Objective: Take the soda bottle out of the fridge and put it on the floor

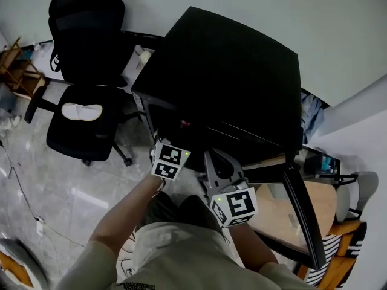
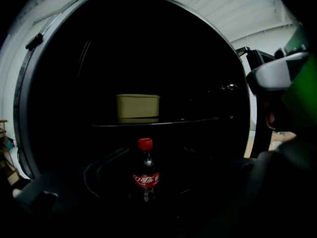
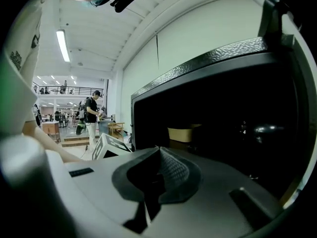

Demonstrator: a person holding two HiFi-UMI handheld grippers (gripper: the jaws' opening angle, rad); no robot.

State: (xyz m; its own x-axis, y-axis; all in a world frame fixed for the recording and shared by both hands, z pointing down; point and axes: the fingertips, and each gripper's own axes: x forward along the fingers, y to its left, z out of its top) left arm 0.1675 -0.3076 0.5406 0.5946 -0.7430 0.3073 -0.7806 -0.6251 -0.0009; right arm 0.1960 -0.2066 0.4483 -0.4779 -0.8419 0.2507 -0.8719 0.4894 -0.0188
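The soda bottle (image 2: 145,172), dark with a red cap and red label, stands upright on the lower floor of the open black fridge (image 1: 230,59). My left gripper (image 1: 167,157) is in front of the fridge opening and points at the bottle from a distance. Its jaws show only as dim dark shapes far apart at the bottom corners, with nothing touching them. My right gripper (image 3: 158,175) hangs beside it at the fridge front (image 1: 221,169). Its grey jaws are shut together on nothing.
A yellowish box (image 2: 138,106) sits on the shelf above the bottle. The fridge door (image 1: 304,213) stands open to the right. A black office chair (image 1: 84,101) is on the left, and wooden furniture (image 1: 317,207) is on the right. A person (image 3: 92,115) stands far off in the hall.
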